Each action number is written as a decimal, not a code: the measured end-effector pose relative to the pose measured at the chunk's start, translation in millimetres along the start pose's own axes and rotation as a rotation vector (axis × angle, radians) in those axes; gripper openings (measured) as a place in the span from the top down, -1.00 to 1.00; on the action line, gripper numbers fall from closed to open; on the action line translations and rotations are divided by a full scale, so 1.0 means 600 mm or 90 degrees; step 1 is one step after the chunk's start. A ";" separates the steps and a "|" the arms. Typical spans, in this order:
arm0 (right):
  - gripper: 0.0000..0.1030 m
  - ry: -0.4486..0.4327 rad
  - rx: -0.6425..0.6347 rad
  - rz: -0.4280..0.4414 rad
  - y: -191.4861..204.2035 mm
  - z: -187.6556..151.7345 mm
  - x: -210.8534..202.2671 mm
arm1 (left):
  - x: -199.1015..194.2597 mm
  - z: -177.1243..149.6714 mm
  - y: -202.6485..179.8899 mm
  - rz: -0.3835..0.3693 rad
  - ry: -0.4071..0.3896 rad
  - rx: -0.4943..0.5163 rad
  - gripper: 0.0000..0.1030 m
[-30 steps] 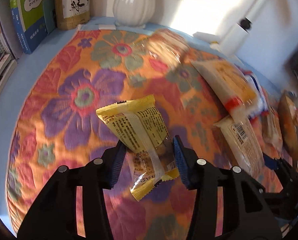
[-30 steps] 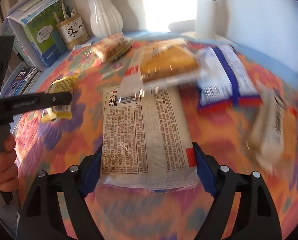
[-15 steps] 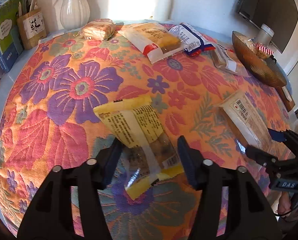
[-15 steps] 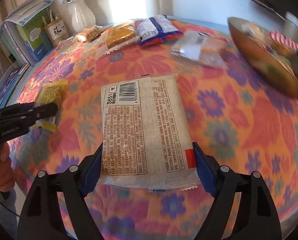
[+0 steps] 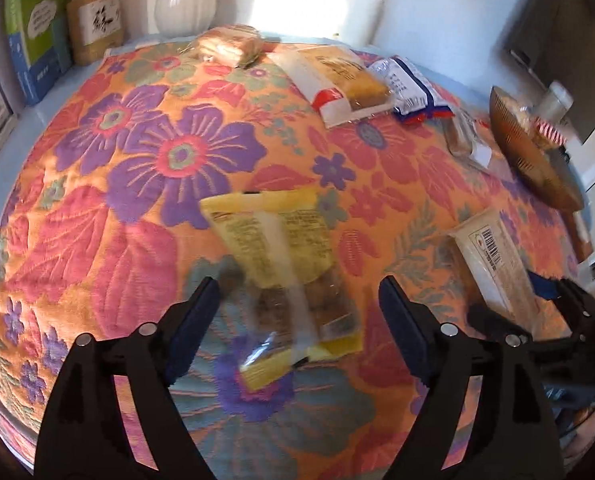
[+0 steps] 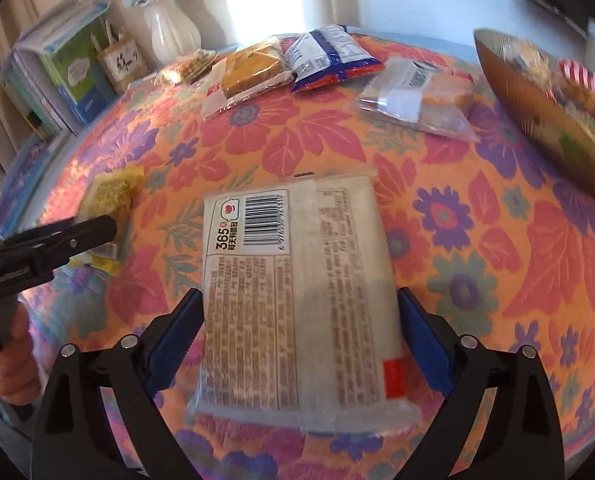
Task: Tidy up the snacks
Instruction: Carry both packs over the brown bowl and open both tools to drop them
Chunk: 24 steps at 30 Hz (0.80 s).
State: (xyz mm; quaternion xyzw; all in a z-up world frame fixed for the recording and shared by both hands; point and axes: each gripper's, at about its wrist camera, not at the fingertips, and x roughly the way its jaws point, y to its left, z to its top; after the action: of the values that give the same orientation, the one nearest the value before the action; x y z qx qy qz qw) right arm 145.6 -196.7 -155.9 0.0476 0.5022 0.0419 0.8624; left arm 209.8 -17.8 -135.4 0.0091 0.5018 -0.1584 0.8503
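Nearest: left gripper [image 5: 297, 304] opening, pads clear of yellow snack packet [image 5: 281, 264] lying between them on floral tabletop [image 5: 137, 208]. Right gripper [image 6: 299, 320] opening around white barcode packet [image 6: 297, 292], seemingly released onto the cloth. Farther: four packets in a back row [image 6: 257, 68]. Far right: brown bowl [image 6: 537, 120] already partly filled. Sorting judged partway; six packets still outside the bowl.
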 end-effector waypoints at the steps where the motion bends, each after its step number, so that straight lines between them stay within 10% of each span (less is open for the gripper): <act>1: -0.82 -0.004 -0.015 -0.019 0.009 -0.001 0.003 | 0.003 0.000 -0.007 0.017 -0.002 0.007 -0.33; 6: -0.47 -0.027 -0.065 -0.045 0.027 -0.011 0.001 | 0.006 0.004 -0.027 0.118 -0.019 0.038 0.14; 24: -0.44 -0.152 0.102 0.057 -0.161 0.040 -0.167 | -0.067 0.130 -0.232 -0.047 -0.105 0.174 0.15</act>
State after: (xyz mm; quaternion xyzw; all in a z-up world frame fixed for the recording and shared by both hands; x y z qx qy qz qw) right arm 119.6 -305.4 -69.5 0.1433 0.3949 0.0343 0.9068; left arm 219.7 -153.1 -42.3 0.0928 0.4042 -0.2566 0.8730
